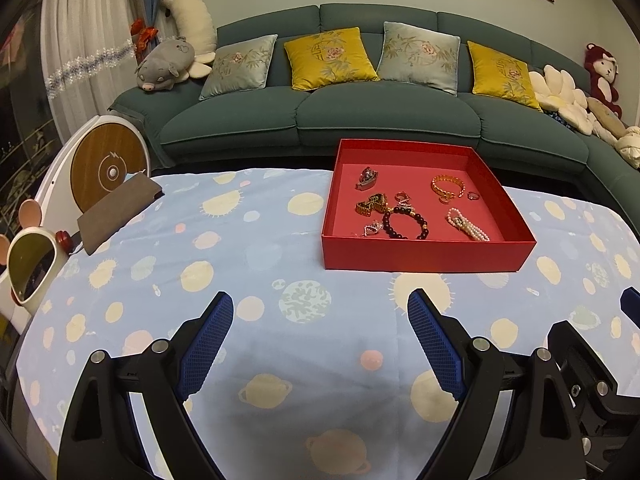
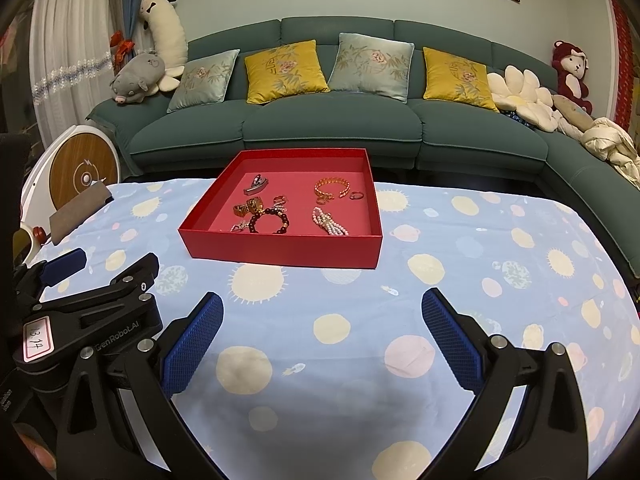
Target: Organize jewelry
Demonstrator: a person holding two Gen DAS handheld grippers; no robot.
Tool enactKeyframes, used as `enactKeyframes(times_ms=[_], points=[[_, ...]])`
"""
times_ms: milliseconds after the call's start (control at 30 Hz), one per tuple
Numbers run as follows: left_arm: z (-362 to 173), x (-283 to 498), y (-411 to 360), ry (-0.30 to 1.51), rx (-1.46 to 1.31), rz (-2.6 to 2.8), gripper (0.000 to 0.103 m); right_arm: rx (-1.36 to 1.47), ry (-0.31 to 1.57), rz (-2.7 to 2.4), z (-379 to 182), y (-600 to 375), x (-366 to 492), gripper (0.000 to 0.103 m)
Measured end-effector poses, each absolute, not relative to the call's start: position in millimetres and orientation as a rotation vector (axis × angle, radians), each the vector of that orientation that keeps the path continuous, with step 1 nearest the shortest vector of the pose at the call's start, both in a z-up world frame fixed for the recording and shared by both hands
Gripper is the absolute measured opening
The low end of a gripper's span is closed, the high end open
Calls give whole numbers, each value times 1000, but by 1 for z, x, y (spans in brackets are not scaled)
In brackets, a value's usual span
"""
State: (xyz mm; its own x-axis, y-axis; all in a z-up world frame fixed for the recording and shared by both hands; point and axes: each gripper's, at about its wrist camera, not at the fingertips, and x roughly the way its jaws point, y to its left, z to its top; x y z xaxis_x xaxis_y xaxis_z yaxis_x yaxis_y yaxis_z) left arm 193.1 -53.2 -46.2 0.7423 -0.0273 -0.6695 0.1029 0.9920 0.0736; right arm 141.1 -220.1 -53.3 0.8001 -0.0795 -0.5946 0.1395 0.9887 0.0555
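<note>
A shallow red box (image 1: 420, 256) (image 2: 280, 250) stands on the blue patterned tablecloth (image 1: 240, 248) (image 2: 460, 248). Inside lie several jewelry pieces: a gold bracelet (image 1: 447, 187) (image 2: 330, 189), a small ring (image 1: 473, 196) (image 2: 357, 195), a pearl string (image 1: 468, 224) (image 2: 330, 222), a dark bead bracelet (image 1: 405, 223) (image 2: 269, 220), a gold watch (image 1: 372, 204) (image 2: 248, 207) and a silver clip (image 1: 366, 179) (image 2: 256, 185). My left gripper (image 1: 320, 308) hangs open over the cloth, short of the box, empty. My right gripper (image 2: 322, 308) is open too, nothing between its blue pads.
A brown pouch (image 1: 120, 210) (image 2: 80, 208) lies at the table's left edge beside a white round device (image 1: 106, 168). A mouse-eared mirror (image 1: 32, 264) stands at the left. A green sofa (image 1: 360, 120) with cushions and plush toys runs behind the table.
</note>
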Motion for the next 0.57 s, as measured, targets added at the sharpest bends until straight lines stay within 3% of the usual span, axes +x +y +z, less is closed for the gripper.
enactKeyframes(times_ms=[567], points=[[-48, 197, -54, 747, 91, -89, 87, 110, 630, -124, -57, -218, 141, 97]])
